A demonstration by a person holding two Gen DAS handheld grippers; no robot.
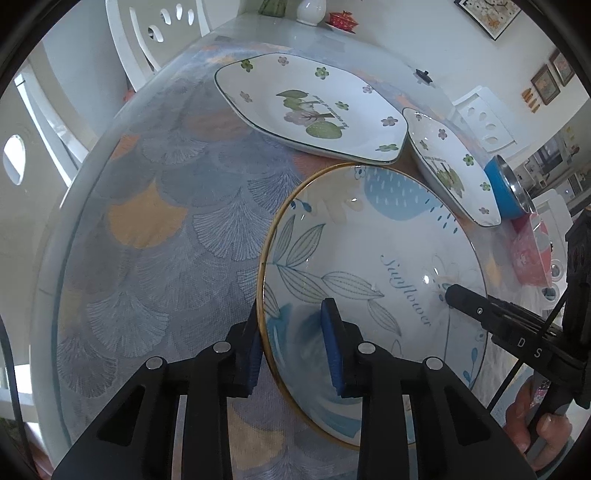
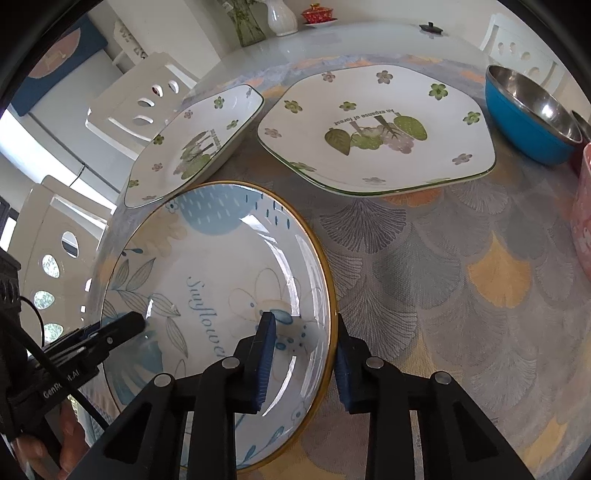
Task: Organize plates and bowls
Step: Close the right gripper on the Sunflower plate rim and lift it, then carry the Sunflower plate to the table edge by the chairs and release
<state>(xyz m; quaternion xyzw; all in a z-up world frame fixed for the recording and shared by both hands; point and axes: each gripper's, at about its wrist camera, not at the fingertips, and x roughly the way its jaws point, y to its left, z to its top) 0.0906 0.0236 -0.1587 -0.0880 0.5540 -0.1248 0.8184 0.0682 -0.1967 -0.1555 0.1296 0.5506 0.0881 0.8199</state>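
Observation:
A round "Sunflower" plate (image 1: 369, 266) with a gold rim and blue leaf print sits near the table's front; it also shows in the right wrist view (image 2: 214, 266). My left gripper (image 1: 295, 347) straddles its left rim, one pad inside and one outside, with a gap left. My right gripper (image 2: 303, 362) straddles its right rim the same way. A large hexagonal plate with green flowers (image 1: 314, 107) (image 2: 376, 129) and a smaller matching dish (image 1: 450, 170) (image 2: 192, 144) lie behind it.
A blue steel-lined bowl (image 2: 528, 114) (image 1: 506, 192) and a pink cup (image 2: 583, 206) stand at the right. A white vase (image 2: 280, 16), a red lidded cup (image 2: 317, 14) and a black lid (image 2: 430, 27) are at the far edge. White chairs (image 2: 140, 107) surround the table.

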